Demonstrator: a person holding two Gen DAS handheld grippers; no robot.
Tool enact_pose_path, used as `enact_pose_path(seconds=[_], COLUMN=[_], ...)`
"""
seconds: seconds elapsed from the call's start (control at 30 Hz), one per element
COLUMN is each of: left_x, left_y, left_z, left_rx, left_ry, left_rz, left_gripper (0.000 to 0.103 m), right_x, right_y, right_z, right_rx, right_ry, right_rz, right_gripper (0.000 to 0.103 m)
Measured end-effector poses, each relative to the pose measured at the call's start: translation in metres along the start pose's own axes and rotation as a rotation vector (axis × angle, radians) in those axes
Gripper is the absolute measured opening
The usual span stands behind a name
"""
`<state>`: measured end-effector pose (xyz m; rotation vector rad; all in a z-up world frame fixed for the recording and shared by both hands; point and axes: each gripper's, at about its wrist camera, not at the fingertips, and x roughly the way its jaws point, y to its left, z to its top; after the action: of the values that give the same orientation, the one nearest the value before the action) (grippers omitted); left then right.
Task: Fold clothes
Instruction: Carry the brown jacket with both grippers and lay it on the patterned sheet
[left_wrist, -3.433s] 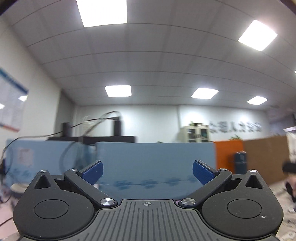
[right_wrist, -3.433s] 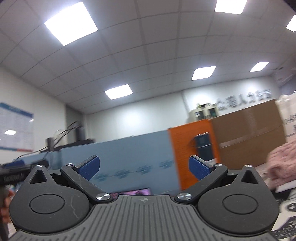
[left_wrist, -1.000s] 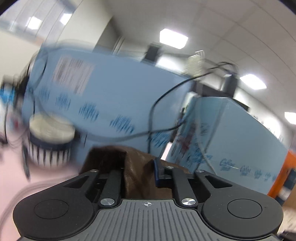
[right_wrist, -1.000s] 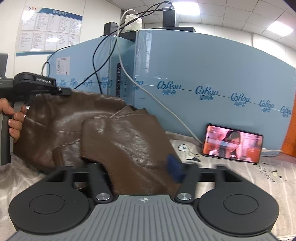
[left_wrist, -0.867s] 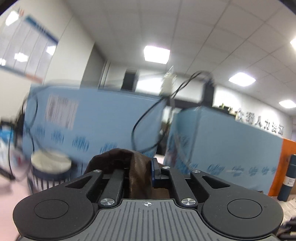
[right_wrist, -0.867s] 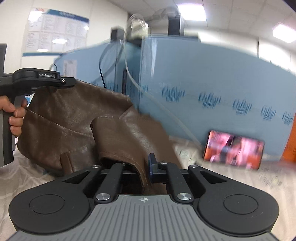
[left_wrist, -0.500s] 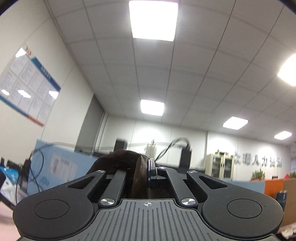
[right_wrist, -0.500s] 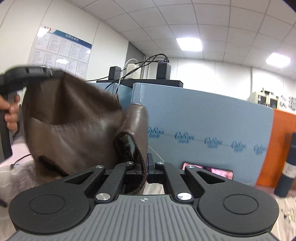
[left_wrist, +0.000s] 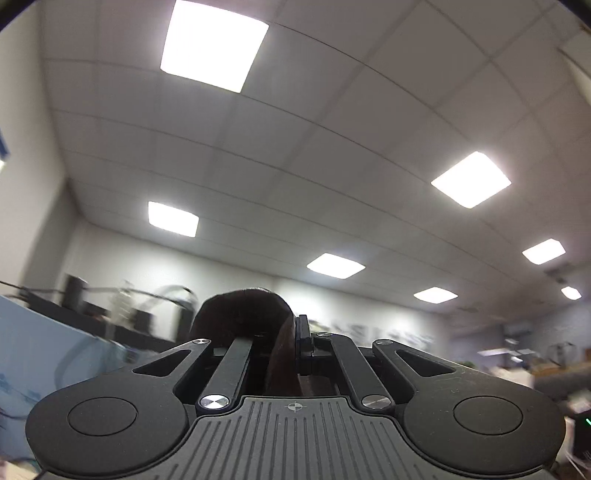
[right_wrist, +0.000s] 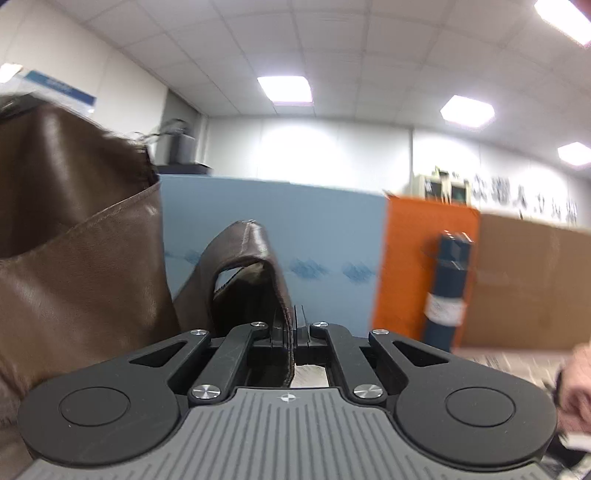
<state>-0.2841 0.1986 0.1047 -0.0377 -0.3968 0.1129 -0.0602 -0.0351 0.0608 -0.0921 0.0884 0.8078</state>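
A brown leather garment (right_wrist: 74, 266) hangs in the air between my two grippers. My right gripper (right_wrist: 291, 325) is shut on a folded edge of it, which loops up in front of the jaws. The rest of the garment fills the left side of the right wrist view. My left gripper (left_wrist: 288, 336) is shut on another bunched part of the garment (left_wrist: 243, 310), seen dark against the ceiling. Both grippers are raised and tilted upward. The table is out of view.
A blue partition (right_wrist: 266, 236) stands ahead, with an orange panel (right_wrist: 424, 258), a dark blue cylinder (right_wrist: 448, 284) and a cardboard board (right_wrist: 528, 280) to its right. A hand (right_wrist: 576, 387) shows at the right edge. Ceiling lights (left_wrist: 214, 46) fill the left wrist view.
Both grippers closed on the brown leather garment and lifted it off the table. Both views have tilted up toward the ceiling, and the right one has swung rightward.
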Motion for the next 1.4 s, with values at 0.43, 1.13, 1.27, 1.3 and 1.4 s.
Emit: enact_pose_path(seconds=[0.43,1.13,1.27,1.3,1.4], left_x=[-0.061,-0.089,-0.049,-0.038,-0.007], left_y=[0.001,0.098,0.117,0.119,0.121], left_z=[-0.058,-0.054,-0.065,-0.07,-0.086], left_rx=[-0.311,-0.293,-0.344,-0.352,-0.369], left_ry=[0.481,0.597,0.594,0.612,0.674], left_rz=[-0.406,0.177,0.234,0.238,0.241], left_gripper=[0.002,0.077,0.079,0.079,0.079], right_x=[0.008,0.001,-0.007,-0.01,-0.028], right_y=[-0.164,-0.183,-0.182,-0.182,-0.189], right_z=[-0.076,-0.064,-0.055,-0.053,-0.043], right_rx=[0.388,0.331,0.238,0.211,0.17], right_ry=[0.309,0.351,0.361,0.36,0.341], right_rz=[-0.051,-0.096,-0.093,-0.095,-0.13], right_gripper=[0.028,0.082,0.085,0.086,0.086])
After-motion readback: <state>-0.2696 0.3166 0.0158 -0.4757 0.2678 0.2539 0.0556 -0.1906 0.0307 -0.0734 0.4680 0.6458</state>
